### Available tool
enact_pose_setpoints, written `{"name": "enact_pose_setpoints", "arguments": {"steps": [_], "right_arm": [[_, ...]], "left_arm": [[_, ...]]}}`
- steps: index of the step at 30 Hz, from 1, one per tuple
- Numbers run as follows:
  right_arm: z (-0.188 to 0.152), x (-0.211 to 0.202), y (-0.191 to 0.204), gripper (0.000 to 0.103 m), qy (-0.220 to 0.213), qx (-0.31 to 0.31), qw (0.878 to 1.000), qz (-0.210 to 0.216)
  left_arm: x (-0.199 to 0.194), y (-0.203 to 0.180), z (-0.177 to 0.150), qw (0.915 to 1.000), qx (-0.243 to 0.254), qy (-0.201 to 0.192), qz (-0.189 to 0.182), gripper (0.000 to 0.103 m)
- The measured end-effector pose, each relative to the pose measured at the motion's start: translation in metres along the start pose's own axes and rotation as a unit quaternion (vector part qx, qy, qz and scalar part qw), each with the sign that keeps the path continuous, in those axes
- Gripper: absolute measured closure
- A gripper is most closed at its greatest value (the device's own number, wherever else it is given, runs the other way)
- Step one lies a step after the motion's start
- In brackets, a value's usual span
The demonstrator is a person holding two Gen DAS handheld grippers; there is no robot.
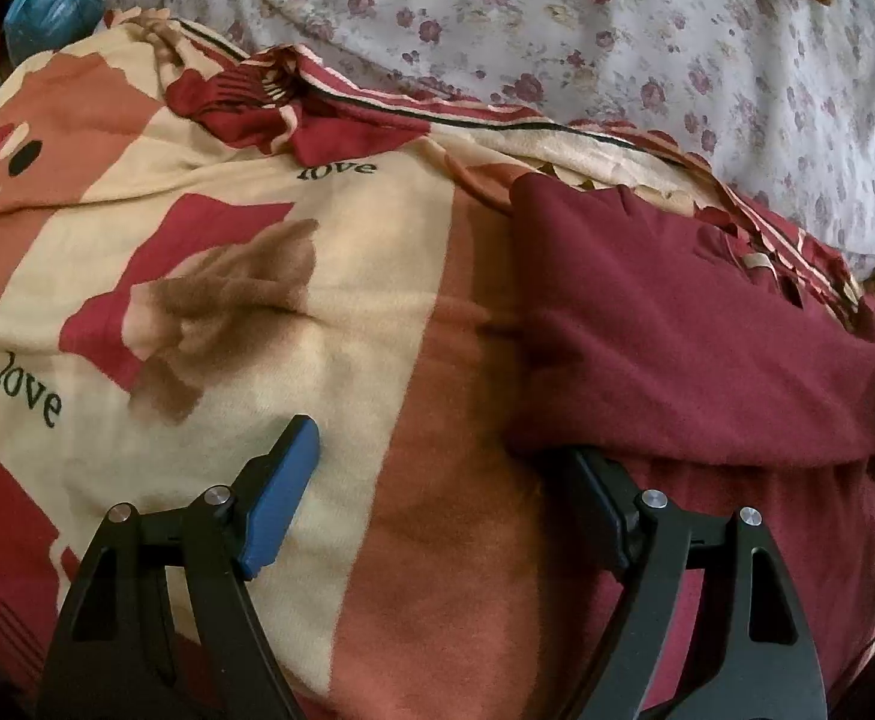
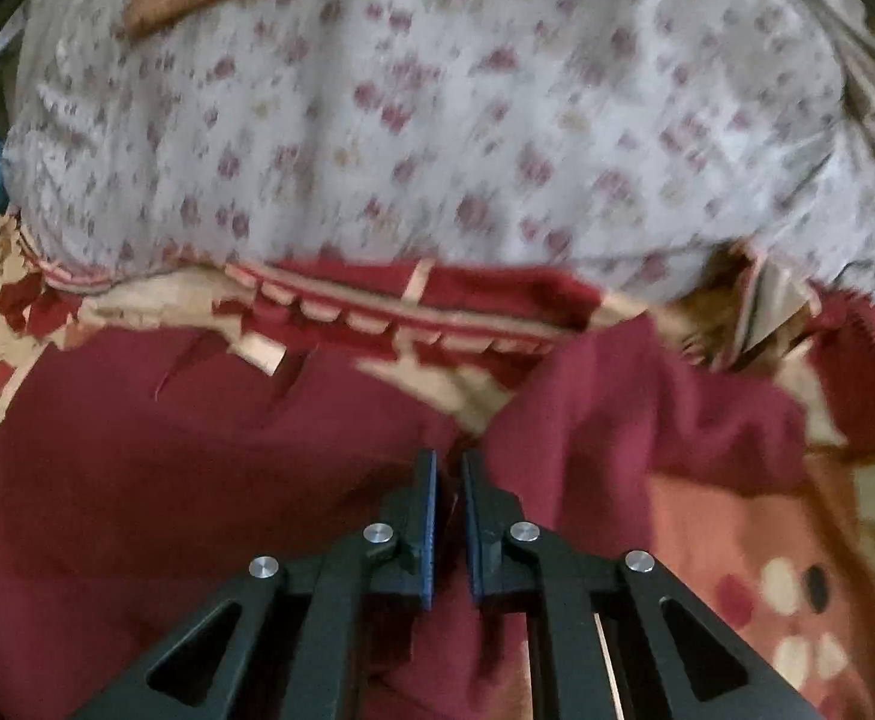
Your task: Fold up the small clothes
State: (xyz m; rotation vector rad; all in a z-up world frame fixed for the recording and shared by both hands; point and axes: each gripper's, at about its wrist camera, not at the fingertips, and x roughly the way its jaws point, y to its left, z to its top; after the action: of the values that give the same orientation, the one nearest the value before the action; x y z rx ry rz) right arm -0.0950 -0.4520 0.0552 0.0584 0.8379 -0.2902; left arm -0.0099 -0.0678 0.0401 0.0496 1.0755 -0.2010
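Bedding first: white floral-print sheet (image 1: 617, 30) behind, cream, orange and red "love" blanket (image 1: 209, 300) over it. Maroon knit garment (image 1: 677, 330) lies folded on the blanket's right part. Left gripper (image 1: 443, 462) spread wide at its edge; right gripper (image 2: 449, 468) clenched on maroon cloth.

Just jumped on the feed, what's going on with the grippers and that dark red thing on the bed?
A person is folding a maroon garment on a patterned blanket. The left gripper has its jaws wide open, one finger tucked under the garment's folded edge. The right gripper has its jaws nearly closed on a pinch of the same cloth. That view is motion-blurred. A floral sheet lies behind.
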Motion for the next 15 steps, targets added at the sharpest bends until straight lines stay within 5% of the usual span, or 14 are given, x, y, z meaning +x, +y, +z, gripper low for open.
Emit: {"name": "enact_pose_setpoints", "arguments": {"steps": [9,13,15], "right_arm": [[-0.007,0.034,-0.008,0.095,0.037,0.012,0.998,-0.039],[-0.017,-0.007,-0.029,0.060,0.001,0.067,0.997,-0.031],[-0.020,-0.022,-0.024,0.059,-0.015,0.060,0.998,-0.009]], "left_arm": [[-0.019,-0.005,-0.002,0.9998,0.013,0.013,-0.007,0.022],[-0.054,-0.008,0.000,0.9989,0.014,-0.022,-0.039,0.022],[-0.067,-0.012,0.002,0.9981,0.019,-0.046,-0.036,0.022]]}}
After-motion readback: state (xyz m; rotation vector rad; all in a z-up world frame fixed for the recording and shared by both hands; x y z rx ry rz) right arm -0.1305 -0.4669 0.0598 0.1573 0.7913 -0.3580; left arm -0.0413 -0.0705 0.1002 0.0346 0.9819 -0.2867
